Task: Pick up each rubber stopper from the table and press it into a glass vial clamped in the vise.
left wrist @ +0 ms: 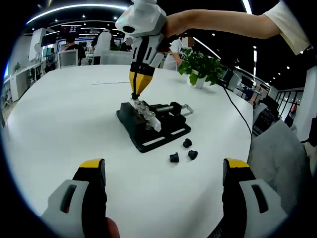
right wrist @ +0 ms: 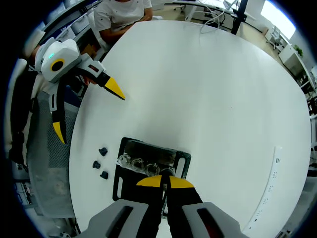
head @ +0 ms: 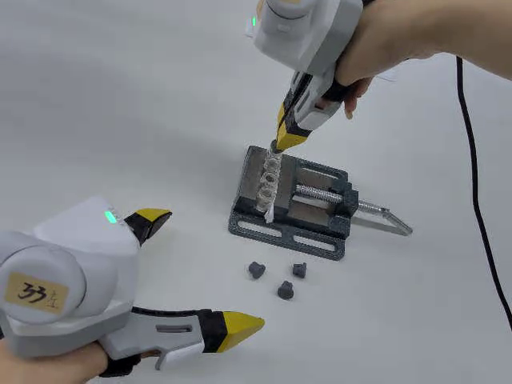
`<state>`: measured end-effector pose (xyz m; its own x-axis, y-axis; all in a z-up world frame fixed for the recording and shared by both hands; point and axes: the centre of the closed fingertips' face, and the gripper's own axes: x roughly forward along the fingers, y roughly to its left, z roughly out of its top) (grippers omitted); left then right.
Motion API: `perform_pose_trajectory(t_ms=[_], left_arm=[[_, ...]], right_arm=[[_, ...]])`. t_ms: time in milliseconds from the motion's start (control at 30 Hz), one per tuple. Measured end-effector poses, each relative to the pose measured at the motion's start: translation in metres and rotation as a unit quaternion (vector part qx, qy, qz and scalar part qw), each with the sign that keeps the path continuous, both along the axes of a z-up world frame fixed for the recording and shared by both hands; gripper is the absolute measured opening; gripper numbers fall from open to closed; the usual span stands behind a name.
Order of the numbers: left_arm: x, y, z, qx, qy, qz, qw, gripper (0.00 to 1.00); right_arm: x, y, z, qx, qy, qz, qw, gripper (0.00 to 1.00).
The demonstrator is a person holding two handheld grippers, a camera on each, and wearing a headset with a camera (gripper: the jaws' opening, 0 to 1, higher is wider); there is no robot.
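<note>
**Left gripper (head: pixel 196 270) wide, right gripper (head: pixel 286 144) at the vials (head: pixel 268 180)**

Head view: close by at the bottom left, the left gripper hangs over the white bench (head: pixel 120 104). Its two yellow tips are far apart with nothing between them. Three dark stoppers (head: pixel 286 290) lie loose on the bench, just in front of the black vise (head: pixel 320 220). A row of glass vials stands upright in the vise. The right gripper points down at the far end of that row, its tips close together.

Left gripper view: the two jaws stand wide at the bottom. Farther off lie the stoppers (left wrist: pixel 174 157), then the vise (left wrist: pixel 158 131), with the right gripper (left wrist: pixel 136 94) right at the last vial (a green plant (left wrist: pixel 200 67) stands behind).

Right gripper view: the yellow tips are almost shut over the end vial. A small dark thing sits at the tips, and I cannot tell if they pinch it. The stoppers (right wrist: pixel 96 164) lie beside the vise. The left gripper (right wrist: pixel 89 115) is well apart from them, jaws wide.
</note>
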<state>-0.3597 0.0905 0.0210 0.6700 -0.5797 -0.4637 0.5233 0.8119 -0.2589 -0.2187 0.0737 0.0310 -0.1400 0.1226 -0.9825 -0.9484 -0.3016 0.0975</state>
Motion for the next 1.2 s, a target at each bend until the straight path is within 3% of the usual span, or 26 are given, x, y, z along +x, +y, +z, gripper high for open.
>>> perform_pose_trajectory(t_ms=[100,200,367,533,700,733,767,1067,1200], left_arm=[[-0.0001,-0.0001,0.0006,-0.004,0.001,0.004,1.0,0.98],[-0.0007,-0.0008,-0.0005,-0.006,0.003,0.006,1.0,0.98],[0.0005,-0.0019,-0.0015,-0.011,0.005,0.009,0.9999,0.98],[0.0035,-0.0041,-0.0012,-0.015,0.005,0.011,0.9998,0.98],[0.0059,-0.0062,-0.0022,-0.019,0.006,0.01,0.9997,0.98],[0.0062,-0.0065,-0.0025,-0.019,0.006,0.01,0.9998,0.98],[0.0065,-0.0066,-0.0026,-0.02,0.007,0.01,0.9997,0.98],[0.0078,-0.0049,0.0003,-0.021,0.006,0.012,0.9997,0.98],[0.0066,-0.0042,0.0005,-0.02,0.008,0.013,0.9997,0.98]], right_arm=[[-0.0016,-0.0005,0.0008,-0.003,0.009,-0.008,0.9999,0.0],[-0.0052,-0.0024,0.0004,-0.015,0.004,-0.005,0.9999,0.0],[0.0027,0.0005,-0.0026,-0.014,0.012,-0.017,0.9997,0.0],[0.0001,-0.0001,-0.0026,-0.007,0.011,-0.026,0.9996,0.0],[0.0017,-0.0003,-0.0044,-0.011,0.005,-0.016,0.9998,0.0],[0.0029,-0.0007,-0.0047,-0.019,-0.012,0.01,0.9997,0.0],[0.0021,-0.0007,-0.0051,-0.021,-0.013,0.014,0.9996,0.0],[0.004,-0.0011,-0.0061,-0.032,-0.005,-0.005,0.9995,0.0],[0.0013,-0.0009,-0.0055,-0.041,-0.013,0.012,0.999,0.0]])
